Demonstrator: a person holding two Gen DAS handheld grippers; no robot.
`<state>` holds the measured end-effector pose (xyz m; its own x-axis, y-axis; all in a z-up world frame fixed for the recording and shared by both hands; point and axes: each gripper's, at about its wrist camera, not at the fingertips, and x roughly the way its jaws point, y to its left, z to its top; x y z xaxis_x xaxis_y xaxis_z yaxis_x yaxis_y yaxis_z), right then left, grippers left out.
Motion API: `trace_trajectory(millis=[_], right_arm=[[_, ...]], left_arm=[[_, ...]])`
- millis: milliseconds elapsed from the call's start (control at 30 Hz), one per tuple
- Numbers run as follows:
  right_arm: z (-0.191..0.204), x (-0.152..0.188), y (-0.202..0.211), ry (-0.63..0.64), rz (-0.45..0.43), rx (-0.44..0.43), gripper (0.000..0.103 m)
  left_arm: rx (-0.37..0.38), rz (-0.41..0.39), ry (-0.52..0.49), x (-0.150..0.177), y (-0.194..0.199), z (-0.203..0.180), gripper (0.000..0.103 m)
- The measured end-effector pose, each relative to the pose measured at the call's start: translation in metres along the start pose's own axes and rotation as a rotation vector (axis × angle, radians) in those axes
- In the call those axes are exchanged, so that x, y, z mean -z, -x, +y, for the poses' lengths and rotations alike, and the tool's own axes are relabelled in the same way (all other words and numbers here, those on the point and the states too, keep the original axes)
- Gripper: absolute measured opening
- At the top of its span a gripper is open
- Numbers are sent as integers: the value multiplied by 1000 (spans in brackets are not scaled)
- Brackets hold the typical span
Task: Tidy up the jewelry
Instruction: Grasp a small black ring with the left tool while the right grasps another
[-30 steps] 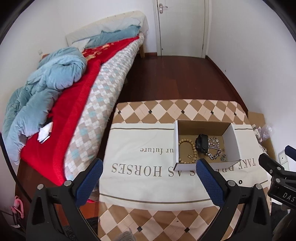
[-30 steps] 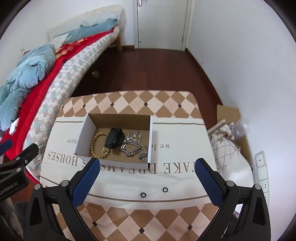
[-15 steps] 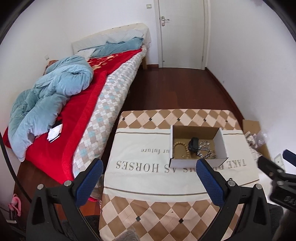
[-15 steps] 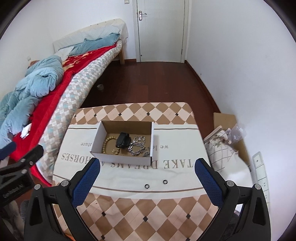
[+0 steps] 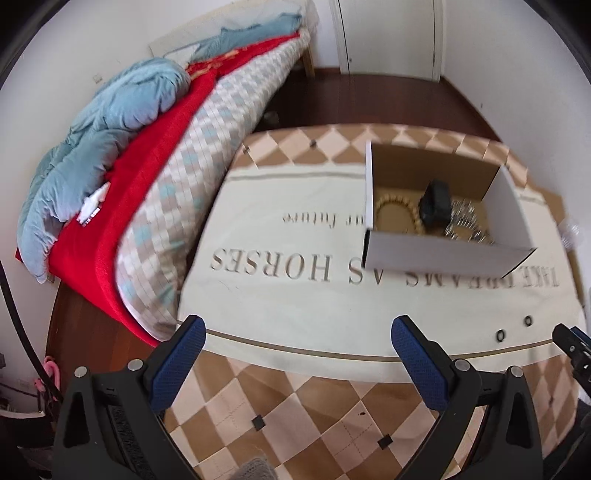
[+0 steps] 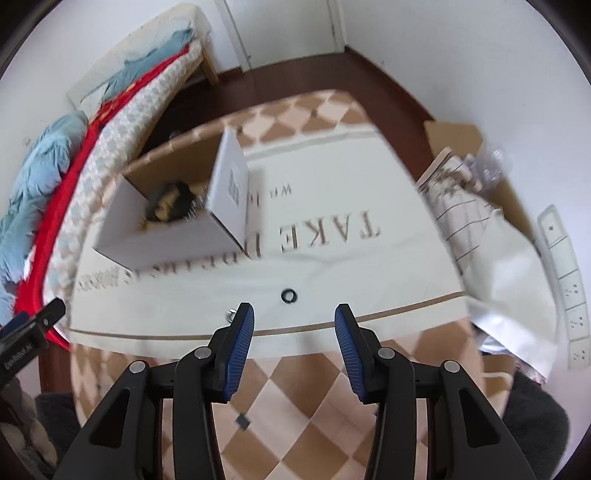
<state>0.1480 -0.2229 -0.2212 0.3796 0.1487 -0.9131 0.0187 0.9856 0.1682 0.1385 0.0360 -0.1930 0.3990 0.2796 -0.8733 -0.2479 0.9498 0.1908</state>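
A white cardboard box (image 5: 443, 249) stands on the table and holds a wooden bead bracelet (image 5: 397, 212), a black watch (image 5: 436, 205) and silver chains (image 5: 467, 221). The box also shows in the right wrist view (image 6: 166, 240). Two small black rings (image 5: 500, 335) (image 5: 528, 320) lie loose on the cream cloth. In the right wrist view one ring (image 6: 288, 295) lies just ahead of my right gripper (image 6: 294, 325); the other (image 6: 231, 314) is half hidden by the left fingertip (image 6: 245, 325). The right gripper is partly closed and empty, low over the table. My left gripper (image 5: 297, 345) is wide open and empty.
The table carries a cream cloth with lettering (image 5: 295, 269) over a brown checked cover (image 5: 295, 417). A bed with red and blue bedding (image 5: 129, 140) stands at the left. Bags and cardboard (image 6: 465, 184) lie on the floor at the right. A door (image 5: 388, 33) is behind.
Both grippers have dropped toward the table. The right gripper has narrowed from wide open to partly closed and has come close to the two loose rings.
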Motion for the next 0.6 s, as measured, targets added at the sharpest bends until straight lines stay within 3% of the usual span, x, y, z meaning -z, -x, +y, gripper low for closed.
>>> trace_trajectory(millis=[267, 333, 367, 433, 600], right_arm=[[16, -2, -40, 70, -5, 18, 47], [25, -2, -50, 117, 2, 38, 40], [28, -2, -55, 133, 14, 54, 27], [37, 0, -57, 186, -13, 94, 15], [30, 0, -51, 169, -36, 83, 13]], left_arm=[[-13, 55, -33, -3, -28, -14, 103], [-12, 64, -41, -3, -31, -17, 103], [-10, 68, -44, -4, -33, -18, 103], [-7, 71, -47, -5, -33, -20, 103], [29, 68, -52, -8, -29, -30, 103]])
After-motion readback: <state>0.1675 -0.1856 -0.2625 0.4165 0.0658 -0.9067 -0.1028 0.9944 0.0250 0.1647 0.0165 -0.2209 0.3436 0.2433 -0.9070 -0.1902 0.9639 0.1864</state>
